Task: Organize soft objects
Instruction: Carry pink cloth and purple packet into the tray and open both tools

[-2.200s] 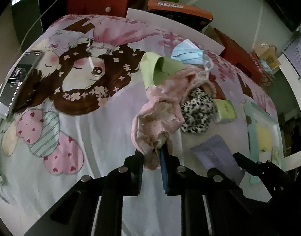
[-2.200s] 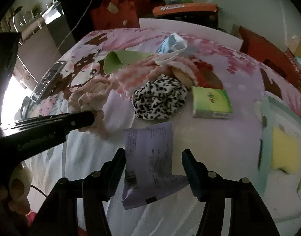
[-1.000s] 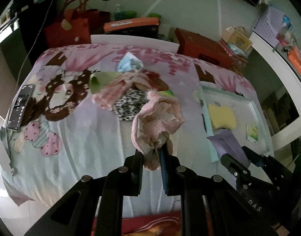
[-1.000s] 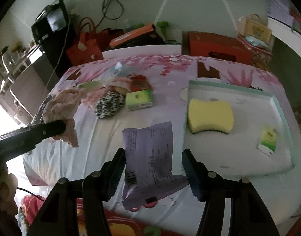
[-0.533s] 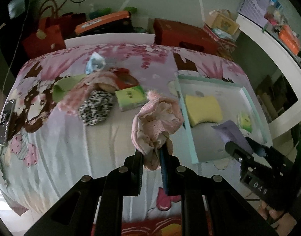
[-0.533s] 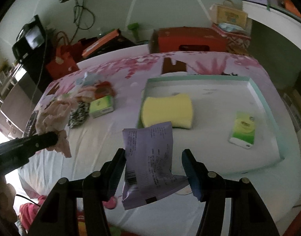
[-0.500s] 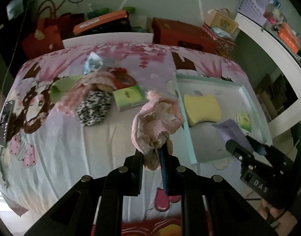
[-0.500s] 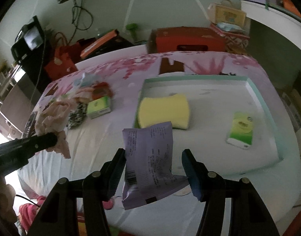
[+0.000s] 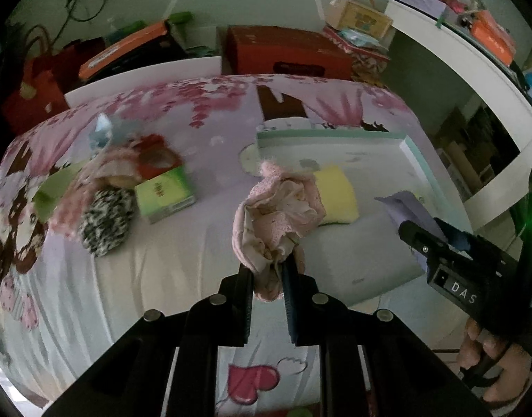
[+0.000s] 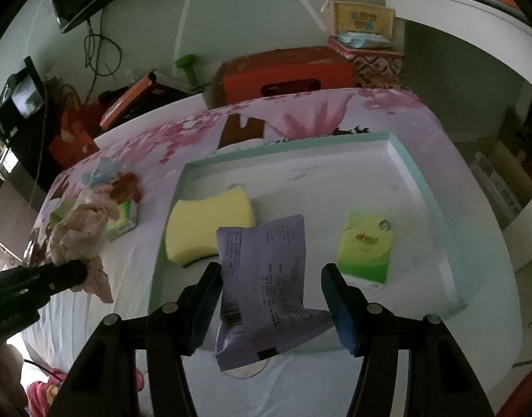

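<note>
Since two seconds ago both tools have travelled from above the pile of soft things on the left of the bed to the tray on its right; the grips are unchanged. Left tool: closed on a crumpled pink cloth, which bunches up above the fingertips and hangs in the air in front of the tray's near left corner. Right tool: jaws partly apart, clamping a lilac printed packet by its two side edges, above the tray's near part.

In the tray: a yellow sponge at left, a green tissue pack at right, well apart. Left on the bedsheet: a green box, a leopard-print piece, a blue face mask, blurred.

Bedsheet pale lilac with pink cartoon print. Behind the bed, a red box and green wall.
</note>
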`<state>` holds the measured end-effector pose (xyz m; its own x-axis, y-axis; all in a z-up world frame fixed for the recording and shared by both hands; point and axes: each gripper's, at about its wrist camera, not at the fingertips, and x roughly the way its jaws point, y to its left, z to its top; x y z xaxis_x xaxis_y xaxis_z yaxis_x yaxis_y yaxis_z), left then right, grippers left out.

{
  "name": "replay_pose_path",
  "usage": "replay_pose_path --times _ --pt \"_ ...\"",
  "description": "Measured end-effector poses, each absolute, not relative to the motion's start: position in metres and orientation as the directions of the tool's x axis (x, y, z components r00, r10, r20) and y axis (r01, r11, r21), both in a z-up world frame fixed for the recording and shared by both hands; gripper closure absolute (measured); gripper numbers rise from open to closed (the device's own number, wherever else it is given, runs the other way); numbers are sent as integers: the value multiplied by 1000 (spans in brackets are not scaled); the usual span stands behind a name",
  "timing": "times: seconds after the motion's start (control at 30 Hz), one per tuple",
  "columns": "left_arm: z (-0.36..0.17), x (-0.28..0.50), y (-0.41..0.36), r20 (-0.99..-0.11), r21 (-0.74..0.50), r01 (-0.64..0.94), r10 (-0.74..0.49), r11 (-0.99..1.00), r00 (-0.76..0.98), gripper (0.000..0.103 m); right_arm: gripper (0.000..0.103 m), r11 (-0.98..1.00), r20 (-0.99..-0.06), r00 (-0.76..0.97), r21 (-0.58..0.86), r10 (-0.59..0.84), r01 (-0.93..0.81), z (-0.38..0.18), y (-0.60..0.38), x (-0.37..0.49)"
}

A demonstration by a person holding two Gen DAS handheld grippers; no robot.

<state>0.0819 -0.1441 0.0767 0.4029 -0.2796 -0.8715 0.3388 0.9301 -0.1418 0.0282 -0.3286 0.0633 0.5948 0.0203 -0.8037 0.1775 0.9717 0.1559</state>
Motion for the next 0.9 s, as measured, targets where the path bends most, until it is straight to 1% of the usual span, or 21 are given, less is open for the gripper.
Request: replay_pose_path --times 0.43,0.9 --pt "72 116 -203 -874 -119 427 -299 896 383 87 41 964 -806 592 133 -30 230 59 -373 51" --pt "66 154 -259 -865 -142 497 -351 856 358 87 41 963 -809 584 96 -71 250 51 -404 80"
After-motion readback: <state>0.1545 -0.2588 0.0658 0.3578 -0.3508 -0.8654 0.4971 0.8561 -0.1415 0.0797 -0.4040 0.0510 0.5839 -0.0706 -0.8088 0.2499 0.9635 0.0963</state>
